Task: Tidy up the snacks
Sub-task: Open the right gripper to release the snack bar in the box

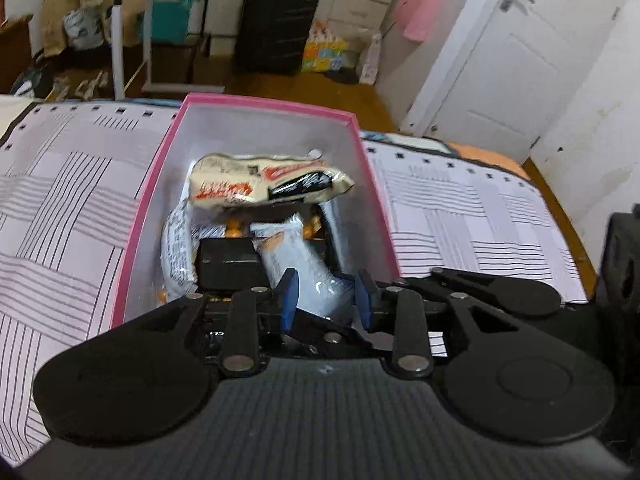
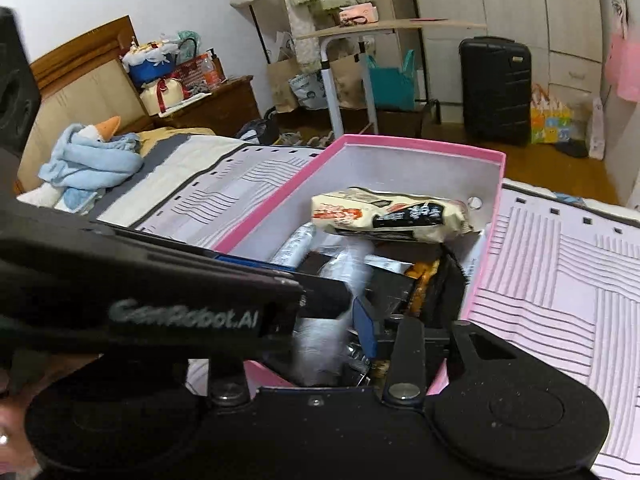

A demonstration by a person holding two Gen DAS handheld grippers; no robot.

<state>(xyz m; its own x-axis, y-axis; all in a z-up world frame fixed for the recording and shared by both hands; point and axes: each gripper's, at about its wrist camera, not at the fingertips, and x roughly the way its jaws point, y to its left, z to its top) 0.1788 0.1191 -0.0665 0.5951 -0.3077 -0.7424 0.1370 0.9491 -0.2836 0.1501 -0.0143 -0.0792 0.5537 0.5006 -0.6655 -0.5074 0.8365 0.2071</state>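
Right now the left gripper (image 1: 326,296) hangs over the pink box's (image 1: 138,216) near end, fingers apart around a pale blue snack packet (image 1: 304,268). Whether the right gripper (image 2: 320,336) grips anything, I cannot tell.

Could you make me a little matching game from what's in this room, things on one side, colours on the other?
Things:
1. box
2. suitcase
3. noodle packet
4. blanket

Colours:
A. light blue
B. cream with red and black print
C. pink outside, white inside
D. black

Pairs: 1-C, 2-D, 3-B, 4-A
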